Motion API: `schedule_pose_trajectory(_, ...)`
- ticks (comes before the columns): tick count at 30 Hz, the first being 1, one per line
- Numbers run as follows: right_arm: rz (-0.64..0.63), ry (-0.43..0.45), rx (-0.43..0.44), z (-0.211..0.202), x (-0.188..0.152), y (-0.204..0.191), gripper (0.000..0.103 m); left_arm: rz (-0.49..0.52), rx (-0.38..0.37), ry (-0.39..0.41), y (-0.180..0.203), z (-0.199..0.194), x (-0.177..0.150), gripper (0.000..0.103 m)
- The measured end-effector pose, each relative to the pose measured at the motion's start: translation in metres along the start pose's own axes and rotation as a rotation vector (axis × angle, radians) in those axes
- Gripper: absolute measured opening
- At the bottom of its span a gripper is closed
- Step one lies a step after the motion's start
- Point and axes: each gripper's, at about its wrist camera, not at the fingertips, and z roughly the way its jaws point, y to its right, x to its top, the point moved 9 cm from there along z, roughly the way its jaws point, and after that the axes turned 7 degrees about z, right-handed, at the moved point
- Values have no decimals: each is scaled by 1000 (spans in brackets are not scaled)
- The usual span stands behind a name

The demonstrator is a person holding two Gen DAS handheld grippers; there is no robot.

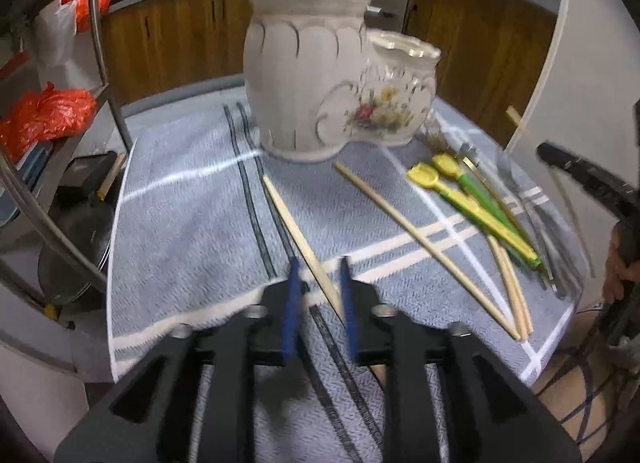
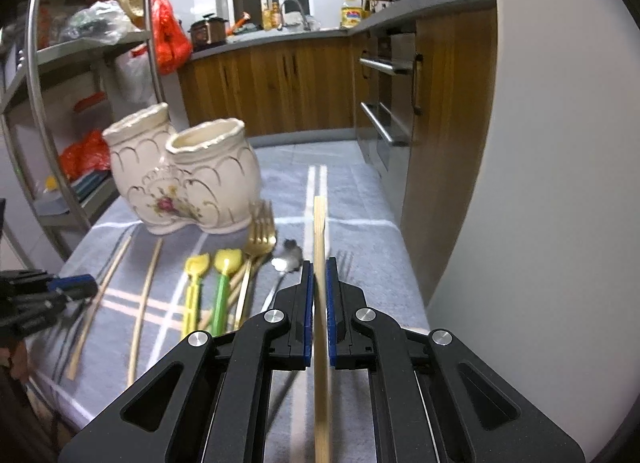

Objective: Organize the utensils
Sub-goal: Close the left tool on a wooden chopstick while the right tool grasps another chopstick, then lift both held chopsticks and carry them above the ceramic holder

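Observation:
A cream ceramic holder with two joined pots [image 1: 312, 75] [image 2: 188, 179] stands on a grey-blue towel [image 1: 192, 203]. My left gripper [image 1: 320, 267] is open, its jaws on either side of the near end of a wooden chopstick [image 1: 296, 231] lying on the towel. My right gripper [image 2: 319, 263] is shut on another chopstick [image 2: 320, 231] and holds it above the towel, pointing forward. Two yellow-green spoons [image 1: 460, 195] [image 2: 208, 287], more chopsticks [image 1: 420, 239] [image 2: 144, 295], a gold fork [image 2: 260, 235] and a steel spoon [image 2: 280, 267] lie loose on the towel.
A metal rack [image 1: 48, 183] with red bags stands to the left of the table. Wooden kitchen cabinets [image 2: 280, 87] run behind. A white wall [image 2: 540, 183] is close on the right. The table's edge drops off beside the rack.

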Motion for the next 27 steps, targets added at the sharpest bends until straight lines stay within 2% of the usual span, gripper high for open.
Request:
schedule_pose_trajectory(3,-19,28,25,-7,7,-12,6,28,63,0,7,2,0,31)
schedule_pose_trajectory(5,-29,52,62,-13,15,-22,6,43,69,1,9,2,1,9)
schedule_pose_trajectory(11,-59,119,177,-27,39,-51,6,47,20,5,0,1,7,6)
schedule_pose_trajectory(15,-40,152,224,-28,58,-61,6,77,-6,94,-7,-21,15,5)
schedule_pose_trajectory(18,-29,187,244,-26,76,-67,6,88,-75,249,-6,-52,32,5)
schedule_pose_trajectory(21,-23,227,258,-21,96,-77,6,109,-90,370,-5,-76,50,5)
schedule_pose_trajectory(22,-20,235,262,-18,102,-80,6,127,-79,392,-3,-82,58,5)
schedule_pose_trajectory(25,-11,243,268,-8,113,-86,6,175,-88,370,4,-84,65,5)
schedule_pose_trajectory(27,7,259,282,-8,122,-87,6,200,-96,397,6,-91,69,5)
